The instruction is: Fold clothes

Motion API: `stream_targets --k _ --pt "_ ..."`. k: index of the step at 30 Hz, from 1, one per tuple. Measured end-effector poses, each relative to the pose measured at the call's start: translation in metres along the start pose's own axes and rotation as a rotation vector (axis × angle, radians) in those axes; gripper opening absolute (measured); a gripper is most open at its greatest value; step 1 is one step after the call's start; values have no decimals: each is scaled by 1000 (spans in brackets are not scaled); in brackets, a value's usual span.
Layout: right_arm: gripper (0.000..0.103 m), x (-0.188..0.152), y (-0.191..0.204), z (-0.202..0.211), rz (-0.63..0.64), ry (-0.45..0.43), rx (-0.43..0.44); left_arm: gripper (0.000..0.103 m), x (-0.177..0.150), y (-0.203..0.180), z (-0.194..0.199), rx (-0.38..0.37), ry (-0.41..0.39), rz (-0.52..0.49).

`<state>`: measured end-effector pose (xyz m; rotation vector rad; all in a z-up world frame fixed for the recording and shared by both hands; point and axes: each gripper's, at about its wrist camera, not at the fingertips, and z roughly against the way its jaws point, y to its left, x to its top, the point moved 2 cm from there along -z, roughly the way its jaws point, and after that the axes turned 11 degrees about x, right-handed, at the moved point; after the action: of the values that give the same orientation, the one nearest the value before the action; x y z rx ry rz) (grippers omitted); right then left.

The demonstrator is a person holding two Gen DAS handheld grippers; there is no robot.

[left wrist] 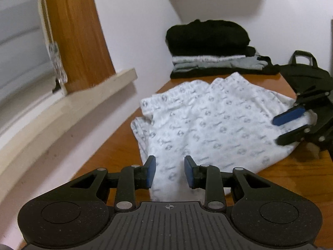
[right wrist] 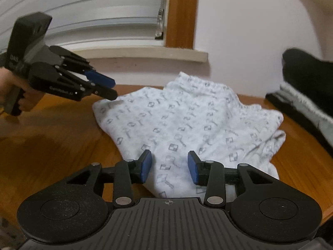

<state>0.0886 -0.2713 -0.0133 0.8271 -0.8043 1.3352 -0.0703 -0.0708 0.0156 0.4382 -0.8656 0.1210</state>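
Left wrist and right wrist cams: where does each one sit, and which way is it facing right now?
Left wrist: on the left gripper, facing along the table over the white patterned garment toward the folded stack; right gripper at right.
Right wrist: on the right gripper, facing the window wall across the garment; left gripper and a hand at left.
Shared: garment, table, stack, windowsill, both grippers.

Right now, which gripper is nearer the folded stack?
Right. The right gripper is beside the patterned garment, partway toward the folded stack; the left gripper is at its end farthest from the stack.
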Motion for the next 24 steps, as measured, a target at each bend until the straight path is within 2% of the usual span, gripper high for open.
stream_targets --k 7,10,12,13,16,18,20,24 --pt "39 -1 4 12 -5 40 -5 34 0 1 -3 31 -25 52" --pt "40 4 3 21 -30 36 -3 35 1 5 -7 6 -18 94" --pt "43 10 -6 29 -73 0 10 35 4 8 -11 -11 -11 128" --pt "44 14 -12 33 -84 -16 -1 36 6 10 -13 -20 -8 145" --pt "46 25 -41 31 -109 -21 -69 49 18 13 -27 -32 11 188" --pt "53 29 -69 21 -151 -5 -95 50 28 13 -38 -25 27 184" --pt "56 29 -92 11 -171 12 -96 56 39 13 -51 -17 44 181" --pt "61 29 -127 -6 -219 30 -87 59 49 18 -79 -14 89 210"
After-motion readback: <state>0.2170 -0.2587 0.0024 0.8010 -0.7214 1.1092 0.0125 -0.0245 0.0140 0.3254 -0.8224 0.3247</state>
